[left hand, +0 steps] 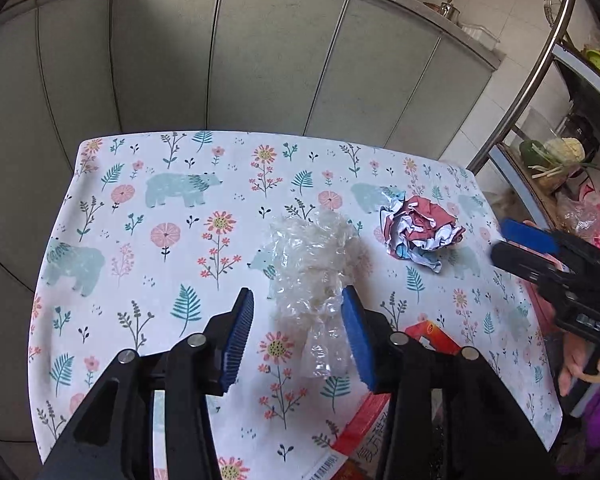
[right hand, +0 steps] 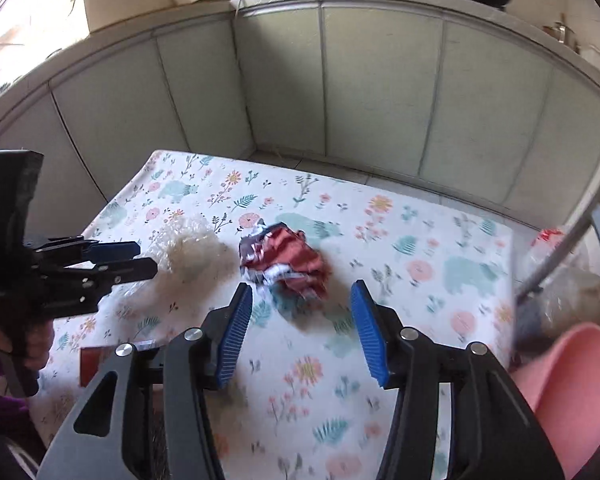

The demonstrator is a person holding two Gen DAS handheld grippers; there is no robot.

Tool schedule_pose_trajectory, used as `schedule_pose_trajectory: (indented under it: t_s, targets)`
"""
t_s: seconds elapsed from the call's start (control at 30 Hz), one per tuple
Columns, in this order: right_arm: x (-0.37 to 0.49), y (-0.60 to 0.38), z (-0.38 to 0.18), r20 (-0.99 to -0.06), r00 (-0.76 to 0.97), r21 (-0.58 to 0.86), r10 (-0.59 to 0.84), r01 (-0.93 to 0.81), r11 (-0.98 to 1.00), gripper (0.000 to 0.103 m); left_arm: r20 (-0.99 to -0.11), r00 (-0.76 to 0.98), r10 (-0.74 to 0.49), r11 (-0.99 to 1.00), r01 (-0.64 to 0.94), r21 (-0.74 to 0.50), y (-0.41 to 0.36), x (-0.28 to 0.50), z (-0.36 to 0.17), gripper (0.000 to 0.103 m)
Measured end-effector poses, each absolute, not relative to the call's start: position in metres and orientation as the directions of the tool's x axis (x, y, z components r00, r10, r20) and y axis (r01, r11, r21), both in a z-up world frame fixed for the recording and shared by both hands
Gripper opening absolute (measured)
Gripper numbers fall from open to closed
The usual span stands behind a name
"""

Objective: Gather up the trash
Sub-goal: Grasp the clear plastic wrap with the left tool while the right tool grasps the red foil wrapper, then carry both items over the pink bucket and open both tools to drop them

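A crumpled clear plastic wrap (left hand: pixel 312 256) lies on the floral tablecloth (left hand: pixel 160 240). My left gripper (left hand: pixel 297 292) hangs open over its near end; the right blue pad overlaps the wrap's edge and the left pad stands clear of it. A crumpled red-and-white paper ball (left hand: pixel 420 232) lies to the right of the wrap. In the right wrist view my right gripper (right hand: pixel 301 286) is open just short of the paper ball (right hand: pixel 288 260), with nothing between its pads. The wrap (right hand: pixel 192 252) and the left gripper (right hand: pixel 140 258) show at the left there.
A flat red box (left hand: pixel 364 420) lies at the table's near edge under the left gripper. A pink basin (right hand: pixel 572 384) sits beside the table at the right. Grey-green cabinets (left hand: pixel 260 60) stand behind the table, and a metal rack (left hand: pixel 532 80) with vegetables stands at the right.
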State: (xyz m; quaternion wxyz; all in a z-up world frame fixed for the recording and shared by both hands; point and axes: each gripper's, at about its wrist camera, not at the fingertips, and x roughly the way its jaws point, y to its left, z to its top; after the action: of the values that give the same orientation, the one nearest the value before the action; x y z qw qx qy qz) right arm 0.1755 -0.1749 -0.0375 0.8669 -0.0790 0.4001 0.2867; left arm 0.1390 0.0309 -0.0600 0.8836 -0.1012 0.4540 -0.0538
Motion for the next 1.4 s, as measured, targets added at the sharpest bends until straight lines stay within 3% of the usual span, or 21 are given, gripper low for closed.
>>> schedule_pose_trajectory:
  t_s: [0.2, 0.27, 0.33, 0.43, 0.47, 0.5, 0.53, 0.93, 1.2, 1.4]
  targets:
    - [0.198, -0.150, -0.068, -0.777, 0.465, 0.088, 0.425, -0.588, 0.804, 0.052, -0.782, 0.578, -0.231, 0.965, 0.032, -0.261, 0.028, 0.142, -0.066, 0.047]
    - [0.197, -0.149, -0.074, -0.775, 0.469, 0.084, 0.423, -0.586, 0.806, 0.052, -0.776, 0.578, -0.251, 0.960, 0.049, -0.274, 0.025, 0.143, -0.067, 0.041]
    - [0.195, -0.151, -0.071, -0.757, 0.478, 0.100, 0.445, -0.587, 0.803, 0.052, -0.765, 0.590, -0.259, 0.960, 0.072, -0.270, 0.017, 0.145, -0.065, 0.026]
    - [0.191, -0.158, -0.064, -0.729, 0.479, 0.138, 0.489, -0.597, 0.790, 0.052, -0.756, 0.614, -0.225, 0.970, 0.070, -0.231, 0.015, 0.142, -0.060, 0.021]
    - [0.190, -0.164, -0.061, -0.724, 0.479, 0.148, 0.496, -0.595, 0.790, 0.048, -0.753, 0.620, -0.221, 0.970, 0.062, -0.234, 0.016, 0.140, -0.058, 0.021]
    - [0.189, -0.167, -0.059, -0.726, 0.479, 0.152, 0.494, -0.590, 0.793, 0.029, -0.747, 0.627, -0.219, 0.970, 0.054, -0.238, 0.018, 0.138, -0.055, 0.021]
    - [0.190, -0.168, -0.058, -0.732, 0.482, 0.145, 0.482, -0.581, 0.801, 0.024, -0.742, 0.635, -0.214, 0.970, 0.049, -0.238, 0.019, 0.136, -0.051, 0.021]
    - [0.123, -0.242, -0.003, -0.619, 0.623, 0.229, 0.478, -0.440, 0.869, 0.020, -0.660, 0.726, -0.195, 0.970, 0.040, -0.241, 0.028, 0.081, 0.000, 0.021]
    - [0.058, -0.330, 0.041, -0.526, 0.792, 0.198, 0.309, -0.240, 0.951, 0.020, -0.614, 0.724, -0.315, 0.943, 0.163, -0.291, -0.029, 0.067, 0.025, 0.021]
    - [0.039, -0.404, 0.064, -0.465, 0.858, 0.260, 0.219, -0.104, 0.960, 0.020, -0.579, 0.697, -0.423, 0.906, 0.310, -0.289, -0.108, 0.075, 0.053, 0.021]
